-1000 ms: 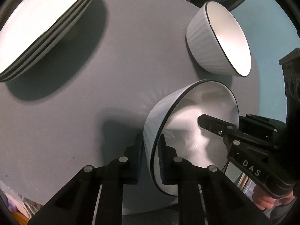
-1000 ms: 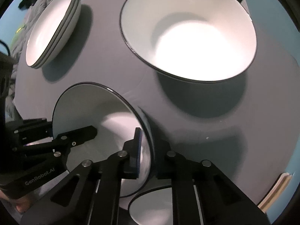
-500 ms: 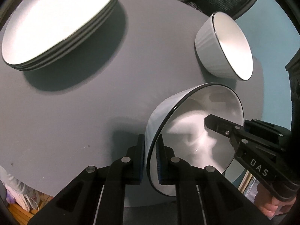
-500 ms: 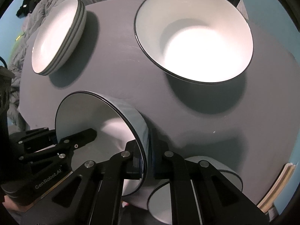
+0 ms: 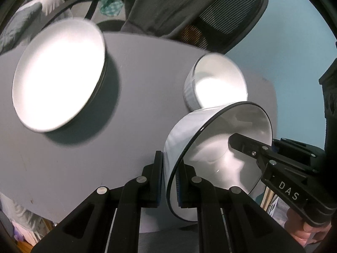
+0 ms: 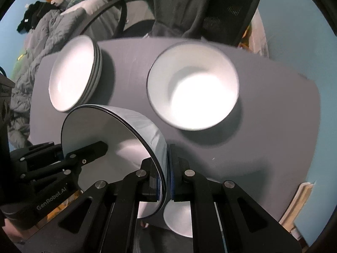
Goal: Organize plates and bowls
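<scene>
Left gripper (image 5: pixel 170 180) clenched on the near rim of a white bowl (image 5: pixel 223 160), one blue-padded finger outside the wall, the other inside. Right gripper (image 6: pixel 165 178) clamped the same way on the opposite rim of that bowl (image 6: pixel 118 147), held tilted between the two above the grey table (image 5: pixel 63 168). Nothing inside the held bowl but the tip of the other gripper reaching over its far rim in each view.

Only in the left view: a ribbed white bowl (image 5: pixel 217 84) standing empty on the table just behind the held one, its lower edge cut off by the held rim; a fingertip (image 5: pixel 309 229) under the right handle at the bottom right corner. Only in the right view: a wide white bowl (image 6: pixel 192 86) with a dark rim, empty, upright in the middle of the table, and another white bowl (image 6: pixel 179 219) low down between the gripper fingers, mostly hidden by them; contents of that one impossible to tell.

In both views: a stack of white plates (image 5: pixel 59 73) with dark rims at the far left of the table, the top plate bare, edges smeared by blur; count hard to make out. Beyond the table, a mesh office chair (image 5: pixel 229 19) draped with dark cloth, and a heap of grey bedding (image 6: pixel 42 42) at the left
</scene>
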Demonstrator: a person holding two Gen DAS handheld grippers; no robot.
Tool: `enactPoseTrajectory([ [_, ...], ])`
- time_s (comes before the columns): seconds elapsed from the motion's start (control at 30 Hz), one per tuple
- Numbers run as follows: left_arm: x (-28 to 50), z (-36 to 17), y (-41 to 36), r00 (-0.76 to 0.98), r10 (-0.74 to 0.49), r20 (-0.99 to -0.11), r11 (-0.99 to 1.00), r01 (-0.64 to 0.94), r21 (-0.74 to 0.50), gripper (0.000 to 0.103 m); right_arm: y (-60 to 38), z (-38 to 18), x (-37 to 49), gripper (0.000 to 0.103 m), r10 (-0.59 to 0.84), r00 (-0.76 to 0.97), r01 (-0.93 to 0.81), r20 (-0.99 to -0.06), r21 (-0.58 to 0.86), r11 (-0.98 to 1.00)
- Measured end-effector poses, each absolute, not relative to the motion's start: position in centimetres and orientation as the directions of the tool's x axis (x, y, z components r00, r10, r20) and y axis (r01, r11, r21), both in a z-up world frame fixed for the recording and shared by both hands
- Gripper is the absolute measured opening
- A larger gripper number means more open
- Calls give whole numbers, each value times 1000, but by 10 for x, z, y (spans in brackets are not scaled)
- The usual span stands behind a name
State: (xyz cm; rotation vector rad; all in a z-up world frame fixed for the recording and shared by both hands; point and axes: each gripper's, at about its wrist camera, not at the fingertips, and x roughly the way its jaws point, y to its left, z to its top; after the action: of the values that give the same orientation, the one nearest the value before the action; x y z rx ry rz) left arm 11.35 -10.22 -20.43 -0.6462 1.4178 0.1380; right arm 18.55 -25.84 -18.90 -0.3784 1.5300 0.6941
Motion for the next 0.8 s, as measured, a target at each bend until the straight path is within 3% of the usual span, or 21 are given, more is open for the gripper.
enactPoseTrajectory([
  [0.33, 163, -195, -101, 188, -245, -951, 876, -378, -300, 10, -273, -185, 235, 7, 173, -38, -595, -984, 161, 787],
  [0.8, 220, -226, -111, 123, -195, -973, 916, -331, -226, 10, -284, -207, 280, 7, 164, -90, -532, -982, 187, 826],
])
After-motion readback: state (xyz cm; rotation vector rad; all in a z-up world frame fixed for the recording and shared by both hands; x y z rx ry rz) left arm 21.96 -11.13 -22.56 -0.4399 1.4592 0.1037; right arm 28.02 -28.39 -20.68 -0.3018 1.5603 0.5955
